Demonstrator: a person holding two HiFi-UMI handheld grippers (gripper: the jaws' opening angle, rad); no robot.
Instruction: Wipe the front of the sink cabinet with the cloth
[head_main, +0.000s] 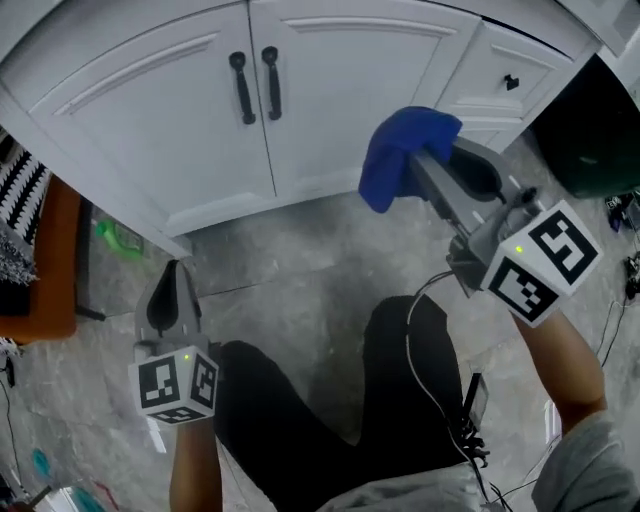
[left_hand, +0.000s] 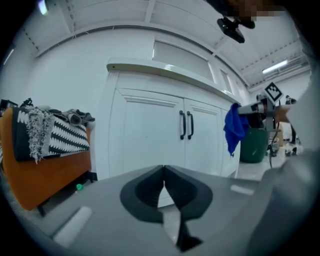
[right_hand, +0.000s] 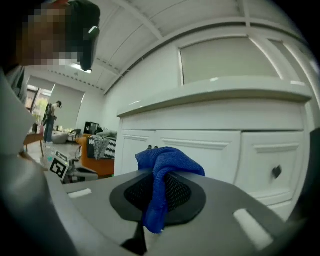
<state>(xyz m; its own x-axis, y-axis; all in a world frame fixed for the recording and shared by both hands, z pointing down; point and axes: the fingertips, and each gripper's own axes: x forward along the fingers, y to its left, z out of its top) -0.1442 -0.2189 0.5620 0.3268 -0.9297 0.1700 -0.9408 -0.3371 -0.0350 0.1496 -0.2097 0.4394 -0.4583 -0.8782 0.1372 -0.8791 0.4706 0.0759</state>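
The right claw (head_main: 425, 165) gripped the blue cloth (head_main: 390, 165) before the white sink cabinet (head_main: 330, 90), above grey stone floor (head_main: 300, 270); the left claw (head_main: 172, 290) was closed, empty. Only the right gripper view showed a distant person (right_hand: 51, 117).

From the head we look steeply down on the cabinet (head_main: 330, 90) front and the floor (head_main: 300, 260). The camera on our left hand-held gripper (head_main: 172, 290) sits low, well back from the doors, and faces them tilted slightly upward. The camera on our right hand-held gripper (head_main: 425, 170) rides near the cabinet and tilts up toward its overhanging top (right_hand: 215, 95). All three views share the paired door handles (head_main: 255, 85) and the cloth (head_main: 395, 160). Each gripper camera also catches the other gripper near its edge.
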